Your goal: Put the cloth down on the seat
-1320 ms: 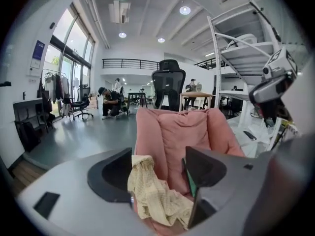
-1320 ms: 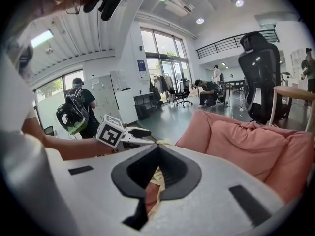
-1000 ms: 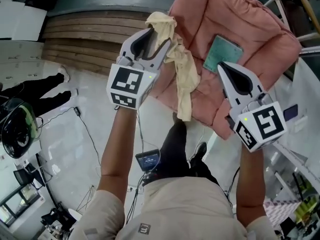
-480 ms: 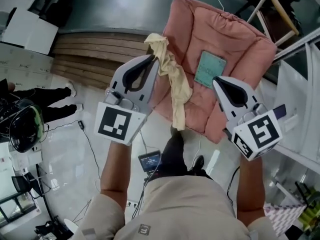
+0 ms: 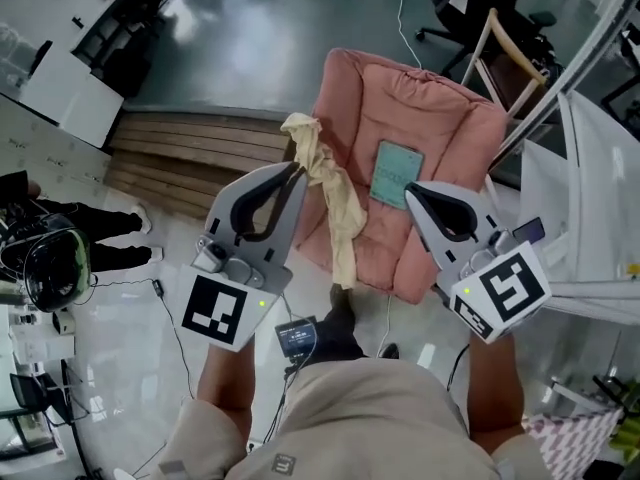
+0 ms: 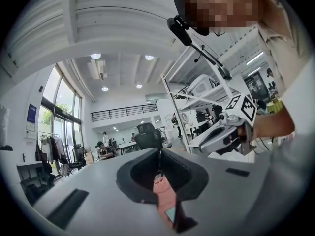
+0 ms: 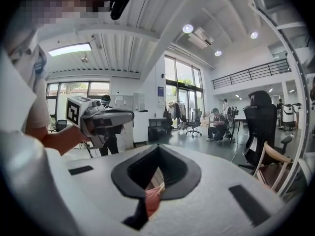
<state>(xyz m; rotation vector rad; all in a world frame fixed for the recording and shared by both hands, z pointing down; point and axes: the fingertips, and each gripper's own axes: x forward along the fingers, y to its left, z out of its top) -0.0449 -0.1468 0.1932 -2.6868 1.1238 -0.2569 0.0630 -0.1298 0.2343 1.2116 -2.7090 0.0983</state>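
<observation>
Your left gripper [image 5: 299,168] has its jaws pressed together on the top of one cloth [image 5: 335,208]. The cloth is thin, crumpled and cream-yellow. It bunches above the tips and hangs below them as a single twisted strip.

Your right gripper [image 5: 412,190] has its jaws closed to a point with nothing between them, and the right gripper view shows the tips meeting. Both grippers are smooth grey moulded shells, each with a black-lined teardrop opening behind the tips.

The cloth is off the seat [image 5: 440,118]. It dangles from the left jaws and, in the head view, shows against the seat's left edge. There is one seat, a puffy pink cushion with stitched seams and rolled borders. One flat teal rectangular card [image 5: 397,173] lies near the middle of it.

Past the seat's far right corner stands one light wooden chair frame [image 5: 497,48]. To the seat's left, a band of wooden planks [image 5: 190,148] sits on the glossy grey floor [image 5: 250,38].
</observation>
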